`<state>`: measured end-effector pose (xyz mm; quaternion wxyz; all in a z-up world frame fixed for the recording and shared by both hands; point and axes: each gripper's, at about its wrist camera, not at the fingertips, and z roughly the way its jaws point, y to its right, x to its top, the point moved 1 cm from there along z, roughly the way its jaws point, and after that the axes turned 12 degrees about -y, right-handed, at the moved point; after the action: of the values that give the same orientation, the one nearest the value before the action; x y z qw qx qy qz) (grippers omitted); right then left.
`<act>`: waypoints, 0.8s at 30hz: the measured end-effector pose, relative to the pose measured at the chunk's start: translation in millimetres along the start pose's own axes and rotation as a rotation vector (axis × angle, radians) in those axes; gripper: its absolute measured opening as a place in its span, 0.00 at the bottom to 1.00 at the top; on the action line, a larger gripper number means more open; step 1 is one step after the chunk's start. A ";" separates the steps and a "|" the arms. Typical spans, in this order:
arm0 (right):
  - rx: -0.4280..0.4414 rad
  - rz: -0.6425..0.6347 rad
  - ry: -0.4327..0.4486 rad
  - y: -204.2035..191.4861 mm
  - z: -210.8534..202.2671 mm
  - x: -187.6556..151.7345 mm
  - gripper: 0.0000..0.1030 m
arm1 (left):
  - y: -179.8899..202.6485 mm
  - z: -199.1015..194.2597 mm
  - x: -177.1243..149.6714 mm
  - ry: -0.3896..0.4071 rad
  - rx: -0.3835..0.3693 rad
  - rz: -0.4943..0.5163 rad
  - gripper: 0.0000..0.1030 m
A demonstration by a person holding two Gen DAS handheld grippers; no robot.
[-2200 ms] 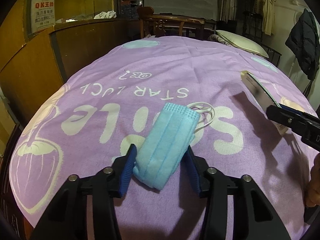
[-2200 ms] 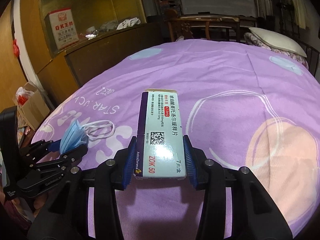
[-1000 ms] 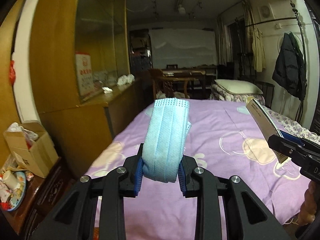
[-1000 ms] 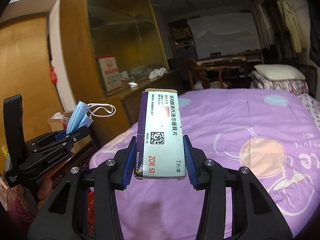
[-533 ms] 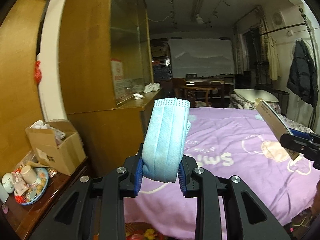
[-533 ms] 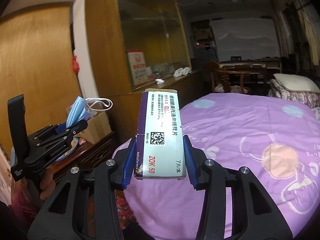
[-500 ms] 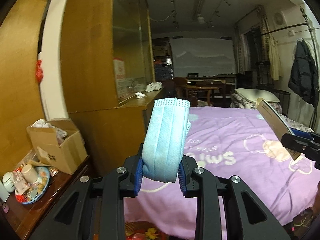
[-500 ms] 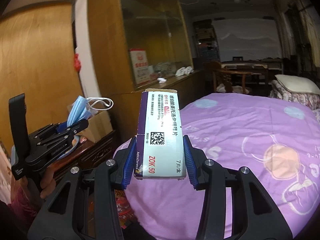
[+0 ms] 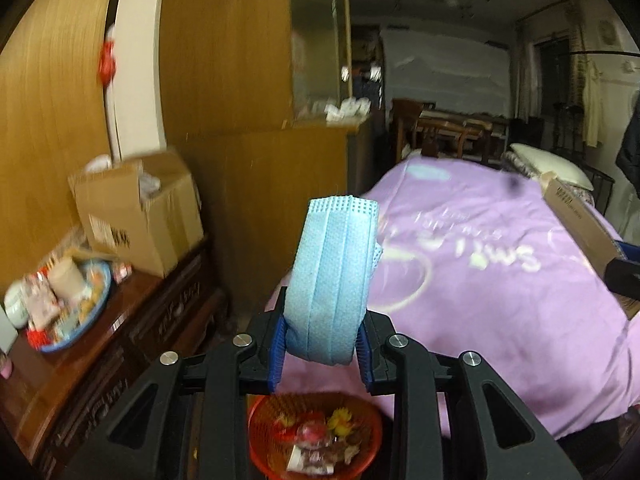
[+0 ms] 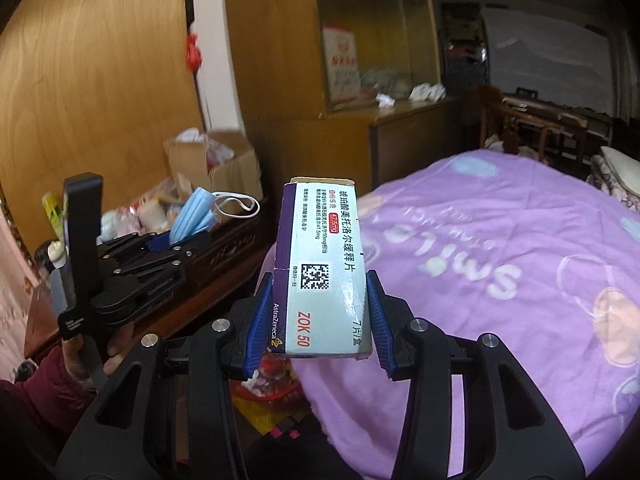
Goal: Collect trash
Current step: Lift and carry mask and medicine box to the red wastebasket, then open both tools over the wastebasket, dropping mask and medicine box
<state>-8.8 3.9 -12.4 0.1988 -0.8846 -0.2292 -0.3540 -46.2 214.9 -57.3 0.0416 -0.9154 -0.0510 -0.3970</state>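
My left gripper is shut on a folded blue face mask and holds it upright in the air. Right below it on the floor stands a red mesh trash basket with wrappers inside. My right gripper is shut on a white and purple medicine box marked ZOK 50, held up beside the bed. The left gripper with the mask shows at the left in the right wrist view. The box shows at the right edge in the left wrist view.
A bed with a purple cover fills the right. A dark wooden sideboard on the left carries a cardboard box and a blue plate of clutter. A tall wooden cabinet stands behind.
Both grippers have swung left and tilted down away from the bed, still holding the mask and the box. The red basket has come into view under the left gripper.
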 end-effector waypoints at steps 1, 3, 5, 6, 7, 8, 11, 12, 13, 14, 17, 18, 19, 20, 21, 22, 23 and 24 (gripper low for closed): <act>0.001 -0.002 -0.016 -0.5 6.5 -1.4 0.44 | -4.4 8.7 -4.2 -0.022 -0.003 -0.009 0.28; 0.001 -0.005 -0.051 -3.9 21.1 -1.2 0.44 | -13.0 31.5 -14.9 -0.078 -0.014 -0.026 0.28; 0.000 -0.006 -0.078 -6.4 32.9 -0.7 0.44 | -18.6 50.9 -24.7 -0.126 -0.027 -0.040 0.28; 0.000 -0.006 -0.095 -7.2 39.8 -0.5 0.44 | -21.3 61.7 -30.3 -0.151 -0.034 -0.045 0.28; -0.001 -0.005 -0.107 -8.3 45.2 -0.6 0.44 | -23.2 69.2 -34.2 -0.168 -0.036 -0.048 0.29; -0.002 -0.004 -0.120 -9.1 50.6 -0.8 0.44 | -25.4 78.5 -39.6 -0.190 -0.039 -0.053 0.29; -0.003 -0.003 -0.159 -13.1 65.2 -1.5 0.44 | -30.9 100.5 -53.5 -0.249 -0.053 -0.069 0.38; -0.003 -0.004 -0.171 -14.8 69.5 -2.1 0.44 | -31.6 105.4 -57.9 -0.264 -0.050 -0.071 0.48; -0.003 -0.004 -0.178 -15.1 73.8 -1.5 0.44 | -32.2 107.9 -61.1 -0.269 -0.045 -0.071 0.56; -0.004 -0.005 -0.185 -16.1 76.4 -1.7 0.44 | -33.4 108.6 -63.8 -0.268 -0.039 -0.068 0.59; -0.002 -0.008 -0.195 -19.8 79.8 -1.9 0.44 | -35.2 100.9 -64.8 -0.239 -0.014 -0.065 0.75; -0.001 -0.011 -0.195 -21.6 79.2 -2.1 0.44 | -36.8 96.7 -62.9 -0.227 -0.007 -0.070 0.78; 0.000 -0.013 -0.194 -22.9 78.1 -2.2 0.44 | -39.2 92.3 -61.1 -0.217 -0.005 -0.078 0.80; 0.001 -0.016 -0.191 -24.8 75.9 -2.7 0.44 | -41.8 87.9 -59.0 -0.209 -0.006 -0.088 0.81; 0.002 -0.017 -0.188 -25.4 74.5 -1.9 0.44 | -42.5 83.8 -57.0 -0.202 -0.006 -0.095 0.83; 0.004 -0.018 -0.184 -26.5 72.1 -2.0 0.44 | -44.7 78.1 -55.1 -0.190 -0.004 -0.105 0.84; 0.006 -0.019 -0.179 -27.6 69.2 -1.7 0.44 | -45.2 74.3 -53.0 -0.182 0.001 -0.108 0.85; 0.009 -0.019 -0.172 -28.5 65.6 -1.6 0.44 | -46.8 68.8 -51.0 -0.171 0.011 -0.111 0.86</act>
<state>9.7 60.5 -52.2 0.1789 -0.9086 -0.2555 -0.2777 -37.1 266.2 -139.7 0.0201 -0.9415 -0.1072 -0.3188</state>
